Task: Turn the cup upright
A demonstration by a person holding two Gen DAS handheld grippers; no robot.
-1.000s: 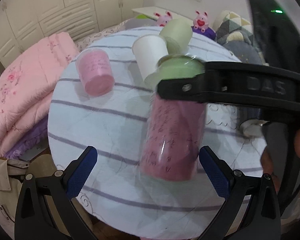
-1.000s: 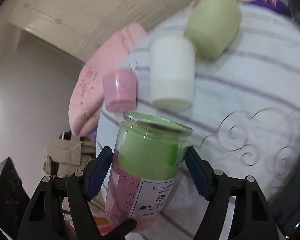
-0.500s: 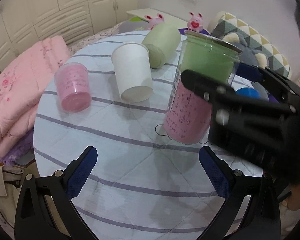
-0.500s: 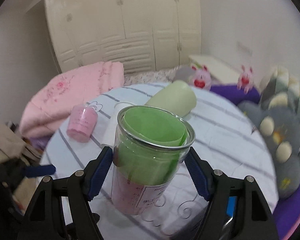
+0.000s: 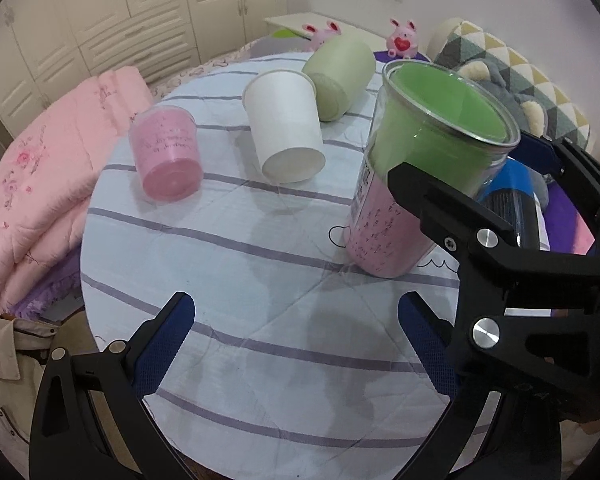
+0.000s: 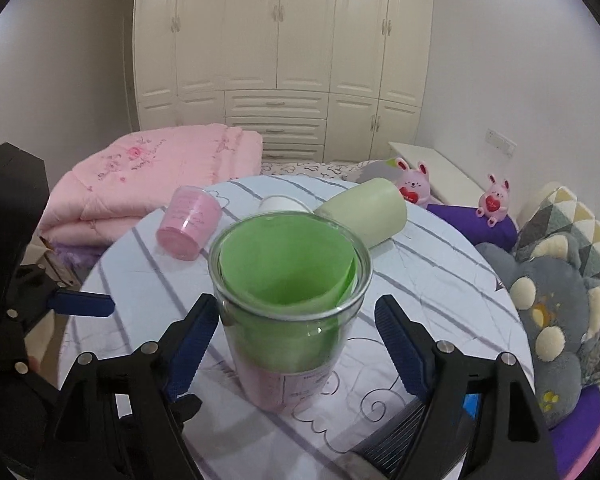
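Note:
A clear glass cup (image 5: 416,168) with green and pink paper lining stands upright on the round striped table (image 5: 260,280), mouth up; it also shows in the right wrist view (image 6: 288,312). My right gripper (image 6: 296,340) is open, its blue pads on either side of the cup with gaps showing. My left gripper (image 5: 296,340) is open and empty, low over the table's near part, left of the cup. A pink cup (image 5: 168,158), a white cup (image 5: 286,136) and a green cup (image 5: 340,76) lie on their sides.
A folded pink quilt (image 5: 32,184) lies left of the table. A grey plush cushion (image 6: 548,312) and patterned pillows are to the right. Small pink toy rabbits (image 6: 414,182) and a white wardrobe (image 6: 284,60) are behind.
The right gripper turned the glass cup from tilted to upright, set it on the table and opened its jaws. The left gripper drew back and stayed open.

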